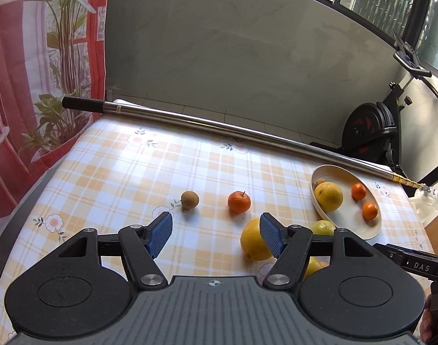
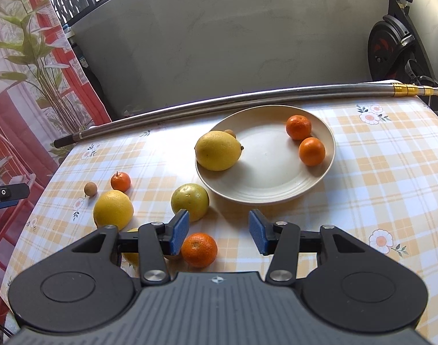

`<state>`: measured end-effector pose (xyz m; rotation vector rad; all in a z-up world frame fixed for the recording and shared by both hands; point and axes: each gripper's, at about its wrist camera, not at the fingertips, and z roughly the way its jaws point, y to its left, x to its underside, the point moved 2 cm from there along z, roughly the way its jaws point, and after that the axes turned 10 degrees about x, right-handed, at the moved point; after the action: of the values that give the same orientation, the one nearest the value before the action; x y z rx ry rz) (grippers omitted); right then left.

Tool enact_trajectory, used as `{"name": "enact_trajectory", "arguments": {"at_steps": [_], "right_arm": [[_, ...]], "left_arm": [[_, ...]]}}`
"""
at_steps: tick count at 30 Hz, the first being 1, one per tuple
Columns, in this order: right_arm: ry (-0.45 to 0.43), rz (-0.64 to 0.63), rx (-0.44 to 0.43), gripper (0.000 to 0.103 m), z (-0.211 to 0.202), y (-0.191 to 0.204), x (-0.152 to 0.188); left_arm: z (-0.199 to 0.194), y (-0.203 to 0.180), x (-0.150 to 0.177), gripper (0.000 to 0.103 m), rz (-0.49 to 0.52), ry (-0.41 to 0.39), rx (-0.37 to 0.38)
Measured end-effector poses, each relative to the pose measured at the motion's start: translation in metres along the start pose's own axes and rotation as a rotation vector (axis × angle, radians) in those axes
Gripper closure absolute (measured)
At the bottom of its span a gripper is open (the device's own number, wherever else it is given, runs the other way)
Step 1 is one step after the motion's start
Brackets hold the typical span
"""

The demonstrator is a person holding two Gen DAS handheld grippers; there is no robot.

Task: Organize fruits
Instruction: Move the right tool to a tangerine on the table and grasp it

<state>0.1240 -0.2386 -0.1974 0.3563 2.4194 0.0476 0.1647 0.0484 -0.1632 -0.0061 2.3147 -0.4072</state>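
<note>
Your cream plate (image 2: 319, 172) sits near the table's far edge, toward its right corner, just in front of the long metal pole (image 2: 219, 100) lying along that edge. On the plate you have a large yellow lemon (image 2: 218, 150) at its left rim, a small brown fruit (image 2: 230, 133) tucked behind the lemon, and two mandarins (image 2: 298, 127) (image 2: 311, 151) touching each other at the right rim.

The rest of the fruit lies loose on the checked tablecloth (image 2: 377, 172), left of the plate and closer to the near edge: a yellow-green citrus (image 2: 190, 202) just beside the plate's rim, a bigger yellow citrus (image 2: 113, 209), a stemmed mandarin (image 2: 120, 181), a small brown longan-like fruit (image 2: 90, 189), and another mandarin (image 2: 199, 249) nearest you.

Your left gripper (image 1: 216, 233) is open moderately wide with nothing between its pads. Your right gripper (image 2: 219, 231) stands narrower, also empty; its left pad overlaps the near mandarin in view, though whether they touch is unclear.

The only legible writing is "DAS" on the right gripper's body (image 1: 421, 267), seen from the left wrist.
</note>
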Motion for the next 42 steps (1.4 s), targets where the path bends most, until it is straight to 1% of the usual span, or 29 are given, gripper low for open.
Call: {"name": "enact_trajectory", "arguments": {"at_steps": [3,6,9,14,17,23,28,33,34,36,42], "right_arm": [[-0.001,-0.019,0.002,0.053,0.001,0.003,0.002],[0.012,-0.016,0.004,0.053,0.004,0.004,0.002],[0.013,-0.016,0.005,0.053,0.005,0.003,0.001],[0.025,-0.022,0.013,0.053,0.011,0.004,0.003],[0.042,-0.049,0.021,0.053,0.015,0.008,0.007],[0.062,-0.111,-0.001,0.054,0.022,0.02,0.013],[0.101,-0.088,-0.011,0.055,0.035,0.025,0.017],[0.12,-0.101,-0.012,0.055,0.043,0.03,0.02],[0.123,-0.097,-0.014,0.057,0.045,0.03,0.021],[0.127,-0.082,-0.011,0.062,0.049,0.029,0.021],[0.13,-0.021,-0.025,0.063,0.053,0.024,0.021]], "left_arm": [[0.003,0.001,0.006,0.033,-0.001,0.012,-0.001],[0.009,-0.003,0.01,0.033,0.024,0.034,-0.01],[0.013,-0.004,0.011,0.034,0.032,0.051,0.0],[0.013,-0.005,0.009,0.034,0.035,0.026,0.006],[0.013,0.0,0.009,0.034,0.017,0.022,-0.001],[0.015,0.014,0.008,0.034,-0.034,0.023,-0.015],[0.016,0.018,0.007,0.034,-0.042,0.021,-0.024],[0.018,0.023,0.01,0.034,-0.056,0.026,-0.03],[0.018,0.024,0.011,0.034,-0.058,0.027,-0.03],[0.018,0.025,0.012,0.034,-0.063,0.03,-0.033],[0.018,0.026,0.014,0.034,-0.074,0.028,-0.034]]}}
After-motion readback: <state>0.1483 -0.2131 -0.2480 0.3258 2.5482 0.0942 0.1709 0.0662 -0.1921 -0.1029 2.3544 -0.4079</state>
